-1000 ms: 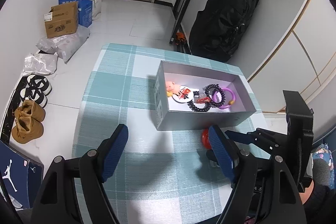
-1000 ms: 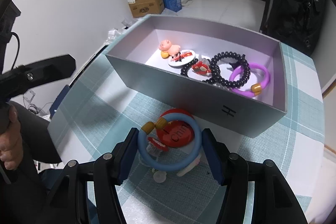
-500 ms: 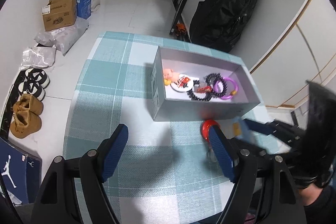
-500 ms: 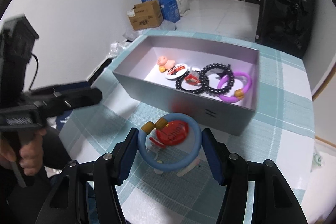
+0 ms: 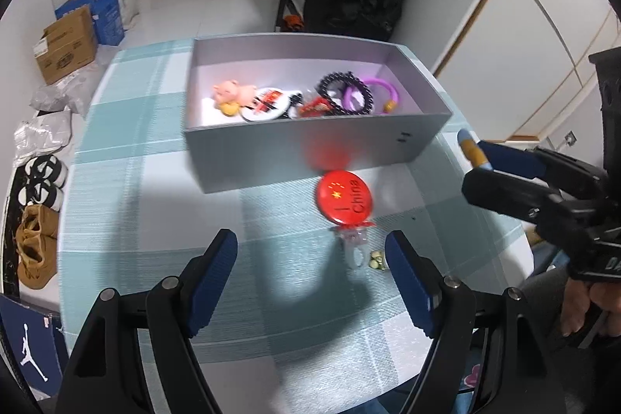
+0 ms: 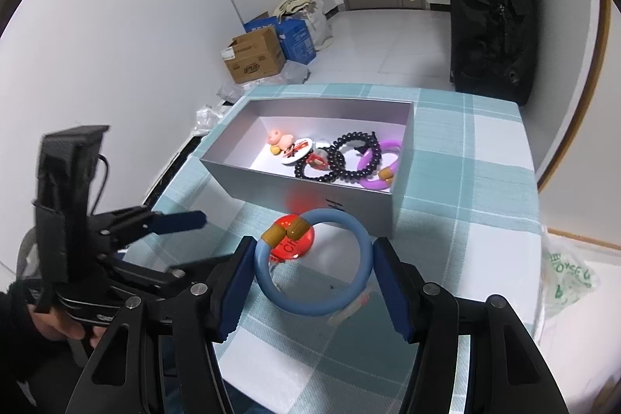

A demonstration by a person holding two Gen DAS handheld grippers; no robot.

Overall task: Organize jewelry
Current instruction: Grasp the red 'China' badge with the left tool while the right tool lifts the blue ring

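Right tongs [image 6: 313,272] clamped across a blue bangle [image 6: 313,306], one pad on each outer side, so the ring hangs flat and level between them; gripped that way, probably, to drop it flat into the box without snagging the wall. Two tan beads [image 6: 286,231] on the ring sit at about 11 o'clock. Carried above the table [image 6: 465,220], clear of the cloth, short of the box.

Beyond the ring, at 12 o'clock, a grey box [image 6: 322,189] lying open, already holding a pink pig charm [image 6: 280,139], a white badge [image 6: 299,151], black bead bracelets [image 6: 341,158] and a purple bangle [image 6: 378,167], laid in a loose row.

Under the ring, on the cloth, a red badge [image 5: 344,196] just beside the box's near wall, a clear ring [image 5: 355,251] touching its lower edge, and a small greenish bit [image 5: 377,260] next to that; judged as still waiting to be put away.

Left tongs [image 5: 310,282] spread wide, holding nothing, hovering over the table with the red badge at about 12 o'clock, slightly toward 1. Likely standing by for the next piece.
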